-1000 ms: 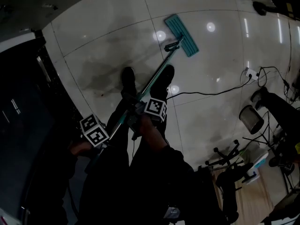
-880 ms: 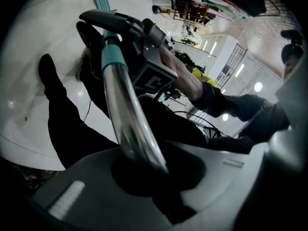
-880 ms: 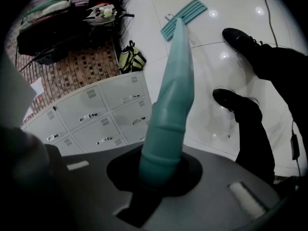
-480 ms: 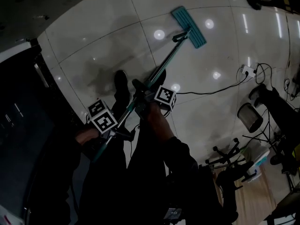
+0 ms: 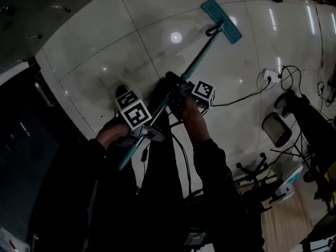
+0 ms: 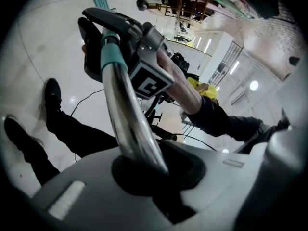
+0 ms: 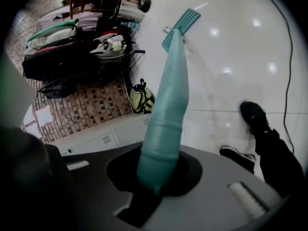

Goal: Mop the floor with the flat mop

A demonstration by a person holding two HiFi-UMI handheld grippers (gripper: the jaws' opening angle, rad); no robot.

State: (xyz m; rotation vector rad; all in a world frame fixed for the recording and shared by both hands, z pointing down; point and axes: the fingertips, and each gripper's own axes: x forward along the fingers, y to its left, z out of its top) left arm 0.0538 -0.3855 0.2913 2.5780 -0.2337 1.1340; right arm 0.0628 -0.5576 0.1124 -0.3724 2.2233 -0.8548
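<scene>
1. While both stay clamped, the left gripper [image 6: 144, 174] holds the flat mop's steel shaft [image 6: 127, 114], and the right gripper [image 7: 155, 179] holds its teal sleeve [image 7: 166, 105] further ahead.
2. Mop head [image 5: 221, 20] has slid further ahead of both, flat on the tiled floor [image 5: 142, 51].
3. Likely mid push stroke.

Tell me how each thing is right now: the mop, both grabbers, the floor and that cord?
mop head, lying flat on the floor.
mop handle, slanted, held by both grippers.
left gripper, shut on the mop handle, near its top end.
right gripper, shut on the mop handle, nearer the mop head.
floor, shiny, with darker smeared patches.
black cable, lying loose on the floor.
</scene>
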